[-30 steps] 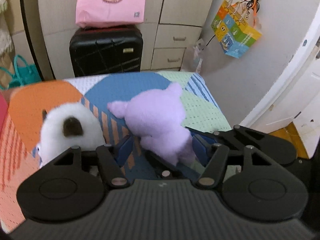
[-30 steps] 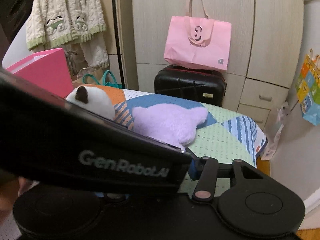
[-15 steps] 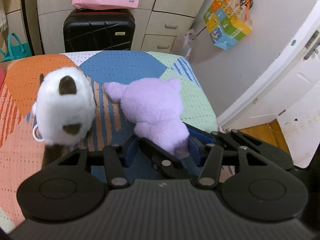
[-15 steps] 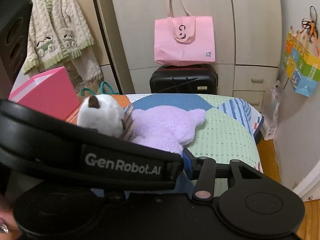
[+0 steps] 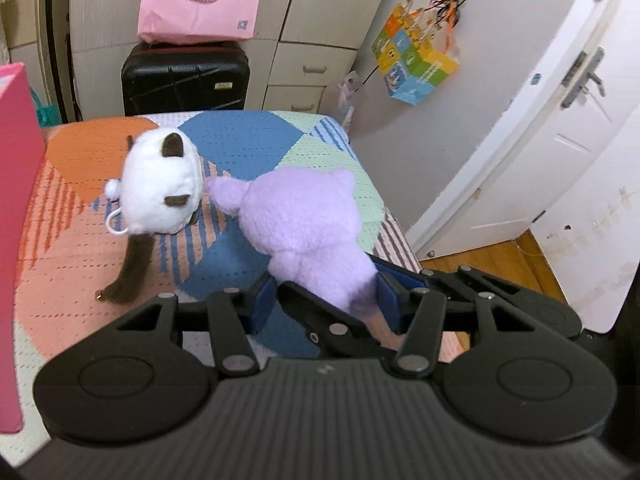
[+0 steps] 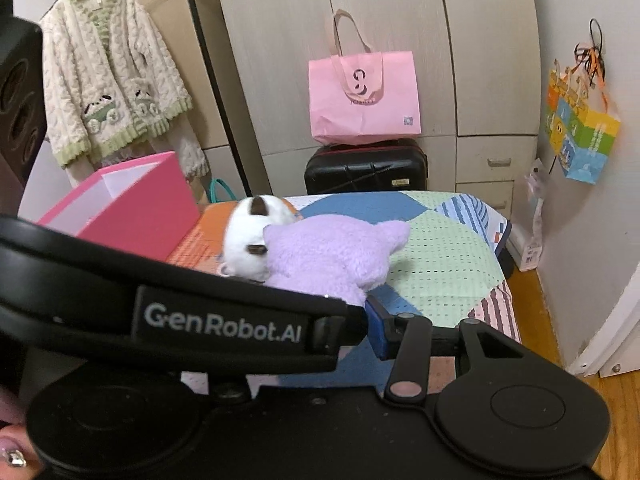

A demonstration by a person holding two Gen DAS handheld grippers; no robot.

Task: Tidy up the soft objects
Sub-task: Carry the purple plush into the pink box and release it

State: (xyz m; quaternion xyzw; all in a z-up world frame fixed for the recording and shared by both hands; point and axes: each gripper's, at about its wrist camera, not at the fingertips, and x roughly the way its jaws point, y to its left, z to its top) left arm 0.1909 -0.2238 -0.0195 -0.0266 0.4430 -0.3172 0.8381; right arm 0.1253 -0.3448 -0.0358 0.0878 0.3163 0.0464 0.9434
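A purple plush point(image 5: 304, 220) lies on the patchwork bed cover point(image 5: 248, 136). A white plush cat with brown ears and tail point(image 5: 160, 192) lies touching its left side. My left gripper point(image 5: 326, 300) is open, and the purple plush's lower end sits between its blue pads point(image 5: 390, 294). In the right wrist view the purple plush point(image 6: 332, 252) and the white cat point(image 6: 244, 236) lie ahead. The left gripper's body hides most of my right gripper; only its right blue pad point(image 6: 376, 328) shows.
An open pink box point(image 6: 132, 208) stands at the bed's left side. A black suitcase point(image 5: 184, 76) with a pink tote bag point(image 5: 200, 0) stands past the bed's far end by the wardrobe. A white door point(image 5: 560, 152) and wood floor are to the right.
Both grippers have pulled back and up from the bed, so more of the cover and the pink box shows. The purple plush's end stays between the left pads.
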